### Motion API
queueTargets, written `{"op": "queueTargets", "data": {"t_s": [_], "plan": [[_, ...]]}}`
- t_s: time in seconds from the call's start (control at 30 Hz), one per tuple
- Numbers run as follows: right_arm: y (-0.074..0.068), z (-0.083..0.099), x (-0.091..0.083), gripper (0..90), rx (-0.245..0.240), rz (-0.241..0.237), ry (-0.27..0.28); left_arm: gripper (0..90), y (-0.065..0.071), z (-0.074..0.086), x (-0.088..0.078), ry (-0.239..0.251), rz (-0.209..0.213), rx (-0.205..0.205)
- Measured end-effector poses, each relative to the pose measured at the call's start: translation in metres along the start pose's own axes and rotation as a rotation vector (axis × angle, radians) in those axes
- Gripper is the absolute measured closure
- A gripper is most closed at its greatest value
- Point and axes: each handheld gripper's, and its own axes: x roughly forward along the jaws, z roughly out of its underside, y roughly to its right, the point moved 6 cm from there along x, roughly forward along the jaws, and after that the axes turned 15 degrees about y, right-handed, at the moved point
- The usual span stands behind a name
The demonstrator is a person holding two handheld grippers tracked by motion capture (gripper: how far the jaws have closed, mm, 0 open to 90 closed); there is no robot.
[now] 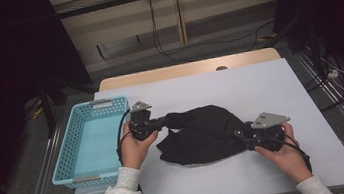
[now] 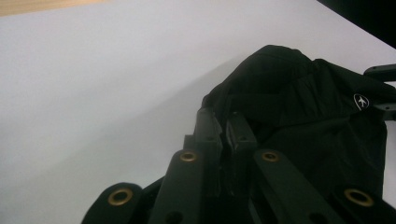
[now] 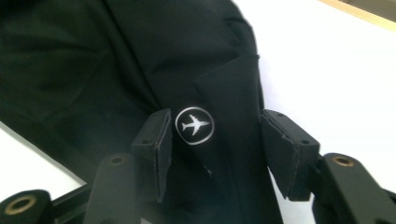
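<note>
Cloth [image 1: 200, 134], black and crumpled, lies on the white table [image 1: 259, 85], and everything else is placed from it. It stretches as a lopsided band from upper left to lower right, so its long axis runs roughly from one claw to the other. A blue basket [image 1: 89, 138] sits well to the left of the cloth, at the table's left edge.

At the cloth's upper-left end the left claw [image 1: 161, 122] is pressed together on a bunched corner; in the left gripper view [image 2: 223, 135] the two black jaws stand almost touching with a fold of fabric pinched between them, and the rest of the cloth [image 2: 303, 107] spreads away beyond them to the right.

At the cloth's lower-right end sits the right claw [image 1: 242, 134]. In the right gripper view [image 3: 215, 149] its jaws stand spread, one on each side of a flap of cloth [image 3: 93, 60] that carries a small white airplane logo [image 3: 194, 125]. The pads do not press the flap; there is a gap on both sides, wider on the right one.

The relation that matters: the flap lies directly between the right jaws, straight ahead along their line, while the opposite end is already gripped. The right hand is by far the nearer to that loose end, so I judge it needs no reach, only a squeeze or a withdrawal.
</note>
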Motion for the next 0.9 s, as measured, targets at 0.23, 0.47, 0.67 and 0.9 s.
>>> {"op": "queueTargets", "data": {"t_s": [0.23, 0.47, 0.67, 0.9], "plan": [[-0.002, 0.007, 0.008, 55.6, -0.055, -0.011, -0.063, 86.0, 0.002, 0.000, 0.001, -0.001, 0.006, -0.005], [0.006, 0.009, 0.006, 74.4, 0.012, -0.032, -0.056, 86.0, 0.001, 0.001, 0.001, -0.001, 0.002, -0.010], [0.025, 0.004, -0.013, 75.8, 0.116, 0.011, 0.015, 86.0, 0.001, 0.002, 0.002, -0.005, 0.003, -0.011], [0.037, 0.005, -0.025, 78.9, 0.182, 0.026, 0.047, 86.0, 0.004, 0.003, 0.005, -0.016, 0.007, -0.001]]}}
